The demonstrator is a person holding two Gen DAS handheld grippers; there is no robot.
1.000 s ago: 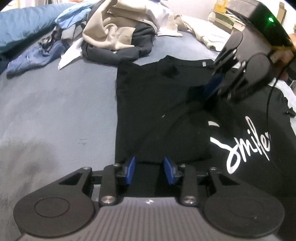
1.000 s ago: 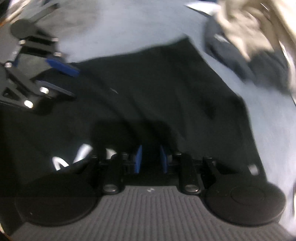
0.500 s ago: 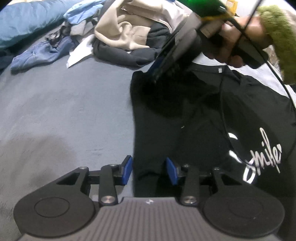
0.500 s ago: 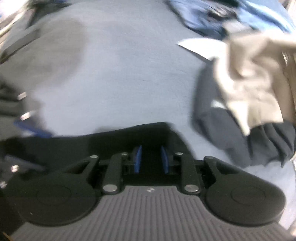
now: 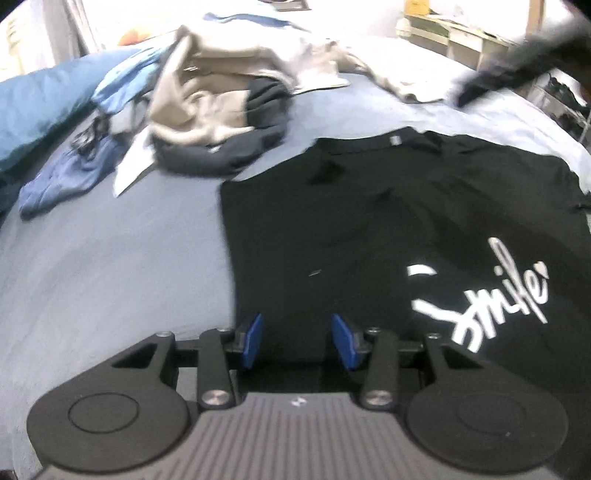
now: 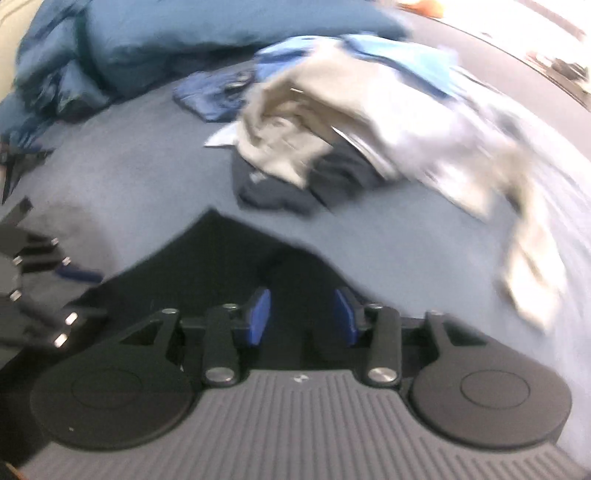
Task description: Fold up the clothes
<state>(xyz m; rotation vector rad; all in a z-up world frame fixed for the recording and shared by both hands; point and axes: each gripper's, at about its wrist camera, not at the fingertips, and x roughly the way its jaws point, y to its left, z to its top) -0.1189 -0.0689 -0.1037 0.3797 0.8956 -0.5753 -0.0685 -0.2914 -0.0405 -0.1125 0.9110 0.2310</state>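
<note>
Black tee [image 5: 369, 221] flat, collar far end

Bed: you face a grey-blue bed cover [image 5: 110, 266].
Bedding: a blue duvet [image 6: 184, 33] lies bunched behind.
Furniture: pale wooden shelving [image 5: 465, 40] stands beyond.

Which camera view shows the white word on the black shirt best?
The left wrist view: the word lies in full sight on the shirt. The right wrist view shows only a plain corner of the shirt, no lettering.
</note>
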